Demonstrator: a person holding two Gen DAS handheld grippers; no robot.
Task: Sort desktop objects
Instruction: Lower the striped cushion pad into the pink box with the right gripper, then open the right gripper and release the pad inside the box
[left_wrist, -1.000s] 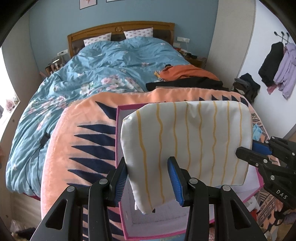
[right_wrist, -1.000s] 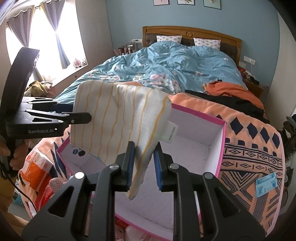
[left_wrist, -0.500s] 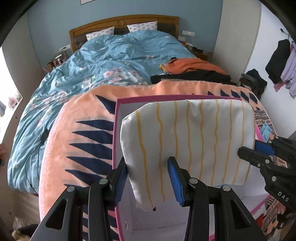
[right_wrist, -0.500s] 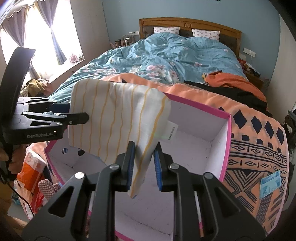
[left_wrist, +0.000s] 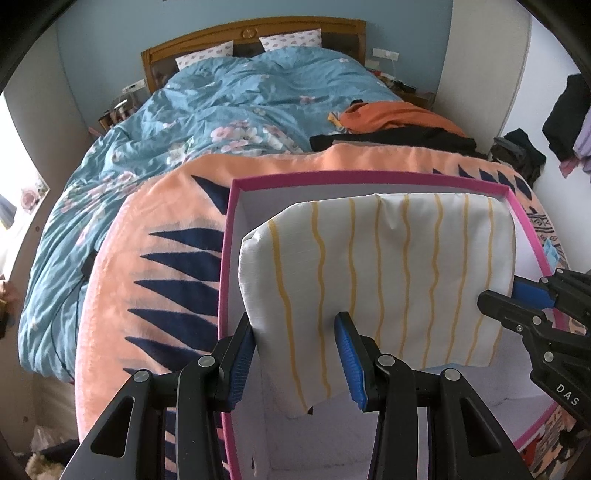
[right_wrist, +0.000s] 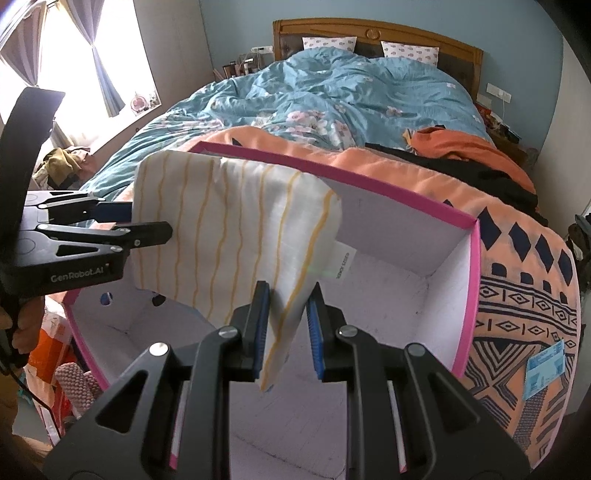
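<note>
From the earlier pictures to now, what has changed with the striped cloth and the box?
Both hand-held grippers, left and right, carried the folded striped cloth down toward the pink-rimmed box, which now looks larger. Unchanged: both still grip the cloth, and the box stays on the orange blanket.

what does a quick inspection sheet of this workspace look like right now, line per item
surface: orange patterned blanket over the foot of the bed.
job's things: folded striped cloth held over the open pink-rimmed box.
clutter: blue card on the blanket; orange garment and dark clothes further up the bed.
grippers: left gripper and right gripper each grip an edge of the cloth.
cables: thin dark cord on the duvet.
surroundings: blue floral duvet, wooden headboard, curtained window.
</note>
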